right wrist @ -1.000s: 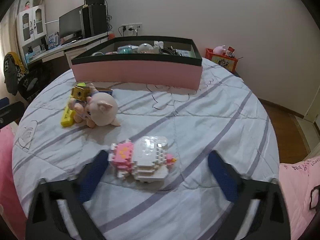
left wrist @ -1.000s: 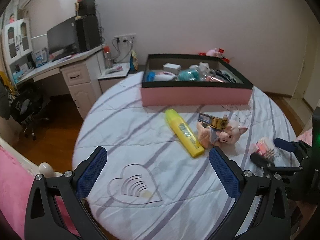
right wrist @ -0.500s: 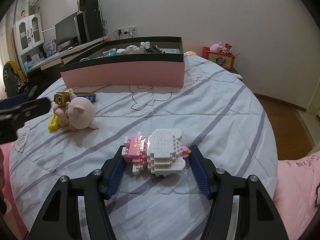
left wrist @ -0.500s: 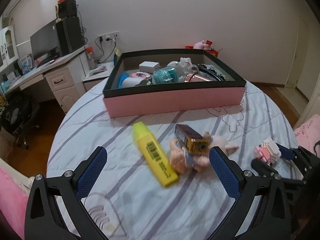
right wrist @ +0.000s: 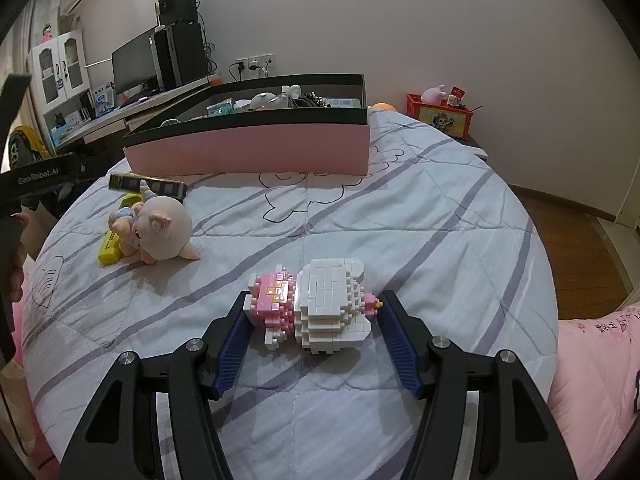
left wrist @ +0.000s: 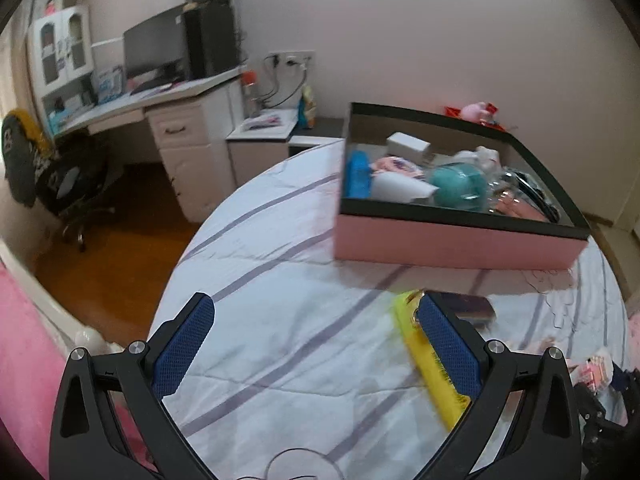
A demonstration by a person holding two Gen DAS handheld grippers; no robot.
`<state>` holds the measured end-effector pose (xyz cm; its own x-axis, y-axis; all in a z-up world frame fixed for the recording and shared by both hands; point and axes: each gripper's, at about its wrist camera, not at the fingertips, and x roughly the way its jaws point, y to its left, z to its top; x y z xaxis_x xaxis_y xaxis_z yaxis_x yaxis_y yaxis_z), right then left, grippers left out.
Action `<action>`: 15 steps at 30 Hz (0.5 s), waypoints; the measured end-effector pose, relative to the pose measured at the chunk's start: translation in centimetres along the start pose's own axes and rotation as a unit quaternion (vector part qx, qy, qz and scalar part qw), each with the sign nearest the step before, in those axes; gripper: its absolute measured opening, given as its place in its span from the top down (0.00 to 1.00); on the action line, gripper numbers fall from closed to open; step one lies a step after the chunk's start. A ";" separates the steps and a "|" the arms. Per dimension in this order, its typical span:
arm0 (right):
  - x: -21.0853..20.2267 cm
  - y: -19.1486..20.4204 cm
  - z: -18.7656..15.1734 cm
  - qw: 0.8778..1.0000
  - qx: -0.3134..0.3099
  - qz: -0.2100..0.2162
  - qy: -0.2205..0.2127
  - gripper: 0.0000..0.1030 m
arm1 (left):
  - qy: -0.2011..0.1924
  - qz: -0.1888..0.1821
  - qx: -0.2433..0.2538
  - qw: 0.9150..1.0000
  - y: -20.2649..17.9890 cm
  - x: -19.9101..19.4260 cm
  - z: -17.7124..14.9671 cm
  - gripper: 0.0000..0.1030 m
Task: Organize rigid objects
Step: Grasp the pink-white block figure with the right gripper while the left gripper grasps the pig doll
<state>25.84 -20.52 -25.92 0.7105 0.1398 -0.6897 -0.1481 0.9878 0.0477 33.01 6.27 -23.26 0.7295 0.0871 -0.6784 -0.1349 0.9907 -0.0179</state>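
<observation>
My right gripper [right wrist: 314, 312] is shut on a pink and white brick figure [right wrist: 320, 300] that rests on the striped bedspread [right wrist: 420, 220]. A pink-sided box with a black rim [right wrist: 248, 148] stands at the far side and holds several items; it also shows in the left wrist view [left wrist: 456, 236]. A pig toy [right wrist: 160, 232], a yellow highlighter [right wrist: 110, 250] and a dark gold box [right wrist: 148, 186] lie left of the figure. My left gripper [left wrist: 312, 336] is open and empty above the bed, its right finger [left wrist: 448, 344] over the yellow highlighter [left wrist: 428, 360].
A desk with a monitor [left wrist: 156, 56] and a chair [left wrist: 60, 184] stand left of the bed over wooden floor [left wrist: 120, 248]. A red toy box [right wrist: 440, 114] sits at the back right. Pink bedding [right wrist: 600, 380] lies at the right edge.
My right gripper closed on the brick figure. My left gripper swung left, so the highlighter and box shifted right in its view and the pig toy left it.
</observation>
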 end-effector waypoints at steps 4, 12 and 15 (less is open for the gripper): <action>0.0 0.0 0.0 1.000 0.000 0.000 0.000 0.38 | 0.010 -0.044 -0.017 0.999 0.1 -0.2 -1.0 0.00; 0.1 0.0 0.0 1.000 -0.001 -0.001 0.000 0.38 | 0.006 -0.073 0.059 0.996 -4.1 -2.1 -3.5 0.00; 0.1 0.0 0.0 1.000 -0.002 -0.002 0.000 0.38 | -0.010 -0.100 0.066 0.993 -4.7 -3.8 -4.1 0.00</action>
<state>25.85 -20.49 -25.99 0.7110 0.1359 -0.6899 -0.1482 0.9881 0.0419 28.15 0.90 -23.57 0.7461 -0.1127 -0.6562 0.1031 0.9932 -0.0534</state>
